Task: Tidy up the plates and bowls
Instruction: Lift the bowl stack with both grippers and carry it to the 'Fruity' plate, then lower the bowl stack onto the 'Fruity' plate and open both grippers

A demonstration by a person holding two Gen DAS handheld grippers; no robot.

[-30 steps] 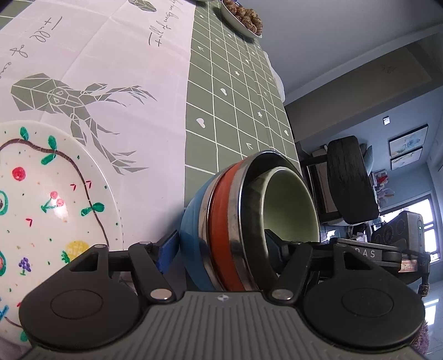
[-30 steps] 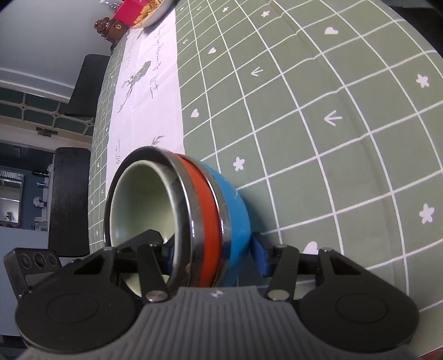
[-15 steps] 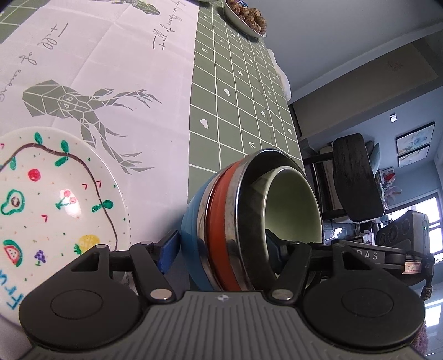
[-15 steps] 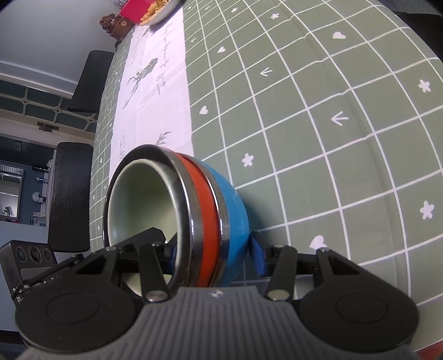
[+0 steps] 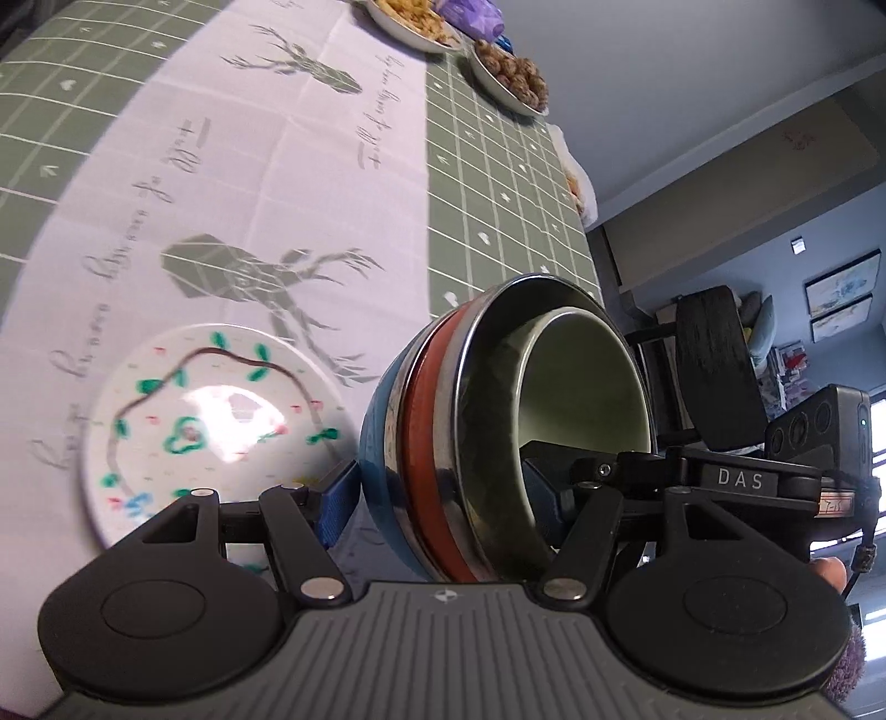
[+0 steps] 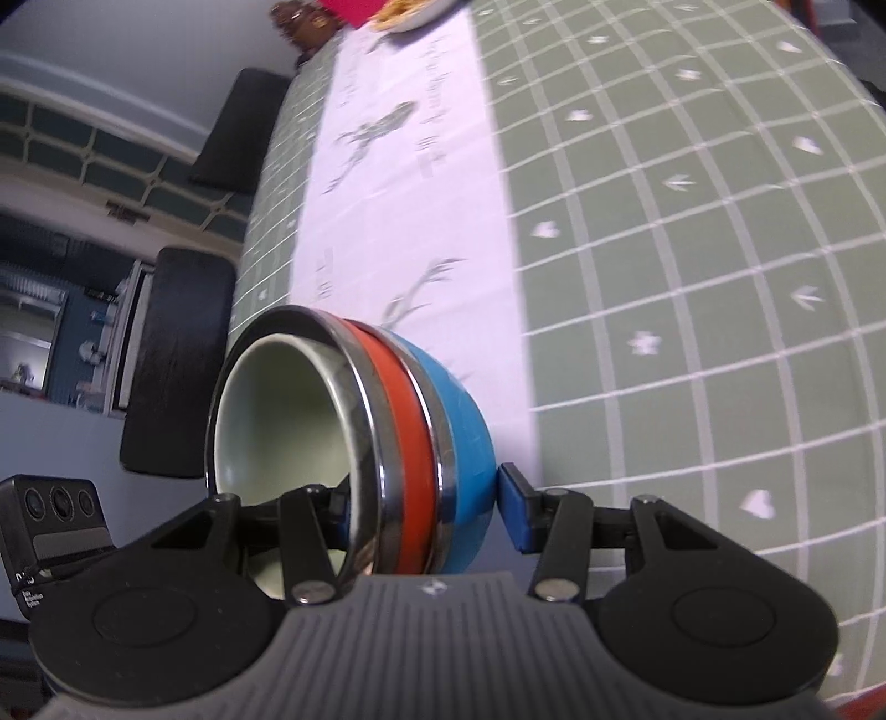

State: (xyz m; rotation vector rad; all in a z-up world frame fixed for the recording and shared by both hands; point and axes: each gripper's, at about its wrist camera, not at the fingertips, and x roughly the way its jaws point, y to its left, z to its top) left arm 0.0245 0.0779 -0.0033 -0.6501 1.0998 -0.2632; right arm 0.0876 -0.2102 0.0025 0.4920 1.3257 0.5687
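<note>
You have the bowl stack (image 5: 487, 421) clamped from both sides, left gripper (image 5: 443, 498) and right gripper (image 6: 426, 507) each across its wall, lifted above the tablecloth (image 5: 277, 183) beside the plate (image 5: 216, 426); next, carry it level and set it down gently.

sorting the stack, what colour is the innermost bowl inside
Pale green inside the innermost ceramic bowl, nested in the steel-rimmed bowls; clearest in the left wrist view.

Nested bowls (image 5: 498, 421): 3 (blue, orange, pale green)
Painted plate (image 5: 210, 426): 1
Food dishes, far end of table: 2 (image 5: 512, 75) (image 5: 410, 22)
Dark chairs, left table edge: 2 (image 6: 177, 360) (image 6: 241, 130)
</note>
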